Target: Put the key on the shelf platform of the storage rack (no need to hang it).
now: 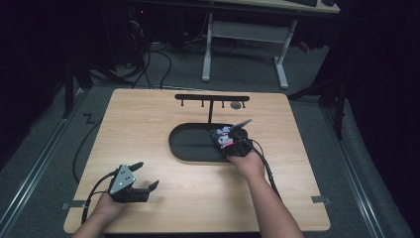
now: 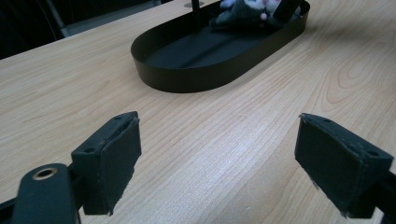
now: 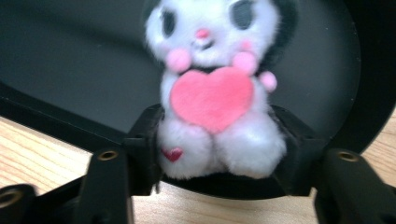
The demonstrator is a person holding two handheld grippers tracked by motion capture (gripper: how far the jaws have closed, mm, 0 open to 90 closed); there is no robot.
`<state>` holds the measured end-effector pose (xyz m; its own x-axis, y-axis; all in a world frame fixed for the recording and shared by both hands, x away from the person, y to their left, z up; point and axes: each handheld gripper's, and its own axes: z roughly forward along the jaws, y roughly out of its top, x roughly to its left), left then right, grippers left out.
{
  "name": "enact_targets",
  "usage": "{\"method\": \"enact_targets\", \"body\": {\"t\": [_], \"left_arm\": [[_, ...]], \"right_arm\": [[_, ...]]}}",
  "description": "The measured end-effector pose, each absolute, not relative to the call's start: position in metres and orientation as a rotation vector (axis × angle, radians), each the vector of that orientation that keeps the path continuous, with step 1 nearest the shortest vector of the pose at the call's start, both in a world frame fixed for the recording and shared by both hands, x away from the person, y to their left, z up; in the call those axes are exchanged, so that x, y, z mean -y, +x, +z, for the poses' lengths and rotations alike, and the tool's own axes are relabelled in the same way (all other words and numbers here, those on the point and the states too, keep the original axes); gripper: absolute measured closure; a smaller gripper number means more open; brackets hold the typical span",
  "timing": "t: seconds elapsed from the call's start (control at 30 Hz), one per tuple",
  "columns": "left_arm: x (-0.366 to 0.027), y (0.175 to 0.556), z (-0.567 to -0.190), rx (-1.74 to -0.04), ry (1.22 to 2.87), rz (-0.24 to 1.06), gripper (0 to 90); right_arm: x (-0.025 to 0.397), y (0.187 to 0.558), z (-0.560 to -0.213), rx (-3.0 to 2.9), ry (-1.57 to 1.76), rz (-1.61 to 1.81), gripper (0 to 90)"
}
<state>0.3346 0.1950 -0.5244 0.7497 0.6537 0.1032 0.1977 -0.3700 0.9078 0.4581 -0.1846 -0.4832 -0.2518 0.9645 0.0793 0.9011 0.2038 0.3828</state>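
Squarely between right gripper (image 3: 215,158) jaws: plush toy (image 3: 215,88), over tray (image 3: 322,84).

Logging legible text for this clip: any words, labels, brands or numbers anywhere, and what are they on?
None readable in these pictures.
Plush toy held by the right gripper: a pink heart on its chest and a small red heart on one foot, symbols without lettering.
Black oval tray: no markings.
Left gripper, wooden table: no lettering visible.

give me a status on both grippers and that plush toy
Left gripper open, idle on the wooden table. Right gripper shut on white plush toy with pink heart over black oval tray. Nothing blocking.
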Motion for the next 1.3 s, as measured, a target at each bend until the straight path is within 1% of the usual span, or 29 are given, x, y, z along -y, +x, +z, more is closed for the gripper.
{"method": "enact_targets", "body": {"t": [0.03, 0.23, 0.9, 1.3], "left_arm": [[-0.195, 0.335, -0.524, -0.650, 1.927, 0.561, 15.4], [-0.195, 0.335, -0.524, -0.649, 1.926, 0.562, 15.4], [-0.194, 0.335, -0.524, -0.649, 1.928, 0.560, 15.4], [-0.194, 0.335, -0.525, -0.648, 1.929, 0.562, 15.4]], "right_arm": [[0.184, 0.458, -0.482, -2.296, 1.799, 0.535, 37.2], [0.187, 0.457, -0.478, -2.282, 1.797, 0.556, 33.0], [0.189, 0.451, -0.468, -2.287, 1.765, 0.565, 31.5], [0.194, 0.432, -0.456, -2.272, 1.728, 0.609, 28.1]]}}
